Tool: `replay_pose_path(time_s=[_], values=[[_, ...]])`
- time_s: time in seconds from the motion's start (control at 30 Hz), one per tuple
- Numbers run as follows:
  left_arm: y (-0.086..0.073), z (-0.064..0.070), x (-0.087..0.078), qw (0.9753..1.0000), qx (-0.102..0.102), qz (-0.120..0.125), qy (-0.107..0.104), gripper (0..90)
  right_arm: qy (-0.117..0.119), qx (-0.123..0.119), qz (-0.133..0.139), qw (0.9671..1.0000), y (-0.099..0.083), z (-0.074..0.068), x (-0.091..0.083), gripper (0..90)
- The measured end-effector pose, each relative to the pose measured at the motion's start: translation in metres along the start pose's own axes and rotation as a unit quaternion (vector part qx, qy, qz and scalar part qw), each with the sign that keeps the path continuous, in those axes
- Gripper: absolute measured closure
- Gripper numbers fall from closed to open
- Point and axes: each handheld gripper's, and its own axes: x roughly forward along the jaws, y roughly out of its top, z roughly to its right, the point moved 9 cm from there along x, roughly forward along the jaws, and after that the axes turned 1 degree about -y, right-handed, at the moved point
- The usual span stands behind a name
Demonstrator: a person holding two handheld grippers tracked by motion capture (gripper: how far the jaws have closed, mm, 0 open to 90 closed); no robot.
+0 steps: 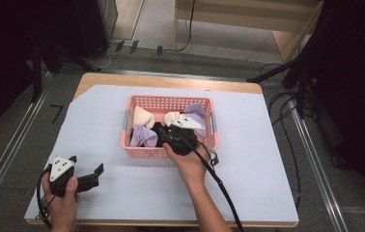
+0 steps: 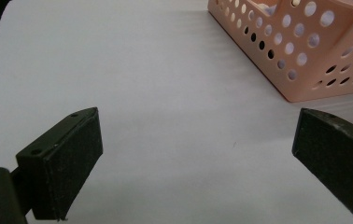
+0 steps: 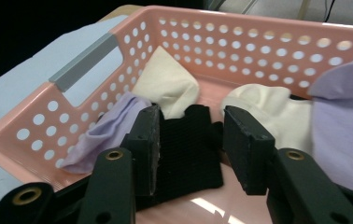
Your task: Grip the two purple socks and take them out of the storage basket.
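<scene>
Item 1. Pink basket (image 1: 137, 151), perforated plastic, grey handle insert (image 3: 86, 61) on one short wall; stands mid-table on the white sheet (image 1: 248, 159). Probably set central so that either hand can reach it.

Item 2. Contents, loosely heaped soft cloth pieces (apparently socks): cream piece (image 3: 167, 86) toward the far corner, second cream piece (image 3: 277, 112) beside it, lavender piece (image 3: 107, 128) against the near wall, larger lavender piece (image 3: 342, 116) at the other side, black piece (image 3: 188, 149) on the basket floor in the middle.

Item 3. Right gripper (image 3: 191, 140), lowered inside the basket. Jaws partly open and set either side of the black piece; one jaw seems to touch its edge, the other stands just clear. Not yet clenched. Judged to be lined up for a pinch on that piece.

Item 4. Left gripper (image 2: 198, 154), low over bare sheet, near the table's front left, well apart from the basket. Jaws spread wide, holding nothing (likely parked out of the way).
</scene>
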Motion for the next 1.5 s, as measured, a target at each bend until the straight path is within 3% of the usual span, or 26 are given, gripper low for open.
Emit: replay_pose_path(time_s=[0.13, 0.3, 0.37, 0.57, 0.93, 1.23, 1.5], values=[[0.0, 0.0, 0.0, 1.0, -0.001, 0.0, -0.001, 2.6, 0.002, 0.002, -0.023, 0.9997, -0.003, -0.011, 0.012, 58.1], [0.0, 0.0, 0.0, 1.0, -0.002, -0.003, -0.003, 2.6, 0.001, 0.032, -0.039, 0.9987, -0.004, -0.019, 0.023, 55.0], [0.0, 0.0, 0.0, 1.0, -0.002, -0.004, -0.004, 2.6, 0.015, 0.051, -0.044, 0.9976, -0.002, -0.024, 0.027, 53.4], [0.0, 0.0, 0.0, 1.0, -0.002, -0.004, -0.004, 2.6, 0.004, 0.046, -0.072, 0.9964, -0.004, -0.035, 0.041, 50.1], [0.0, -0.001, 0.001, 1.0, -0.002, -0.005, -0.005, 2.6, 0.018, 0.047, -0.096, 0.9941, -0.004, -0.056, 0.057, 46.9], [0.0, -0.001, 0.001, 1.0, -0.004, -0.006, -0.005, 2.6, 0.04, 0.062, -0.156, 0.985, -0.008, -0.066, 0.064, 48.7], [-0.001, -0.001, 0.002, 1.0, -0.003, -0.007, -0.005, 2.7, 0.064, 0.083, -0.183, 0.9775, -0.01, -0.07, 0.065, 57.3]])
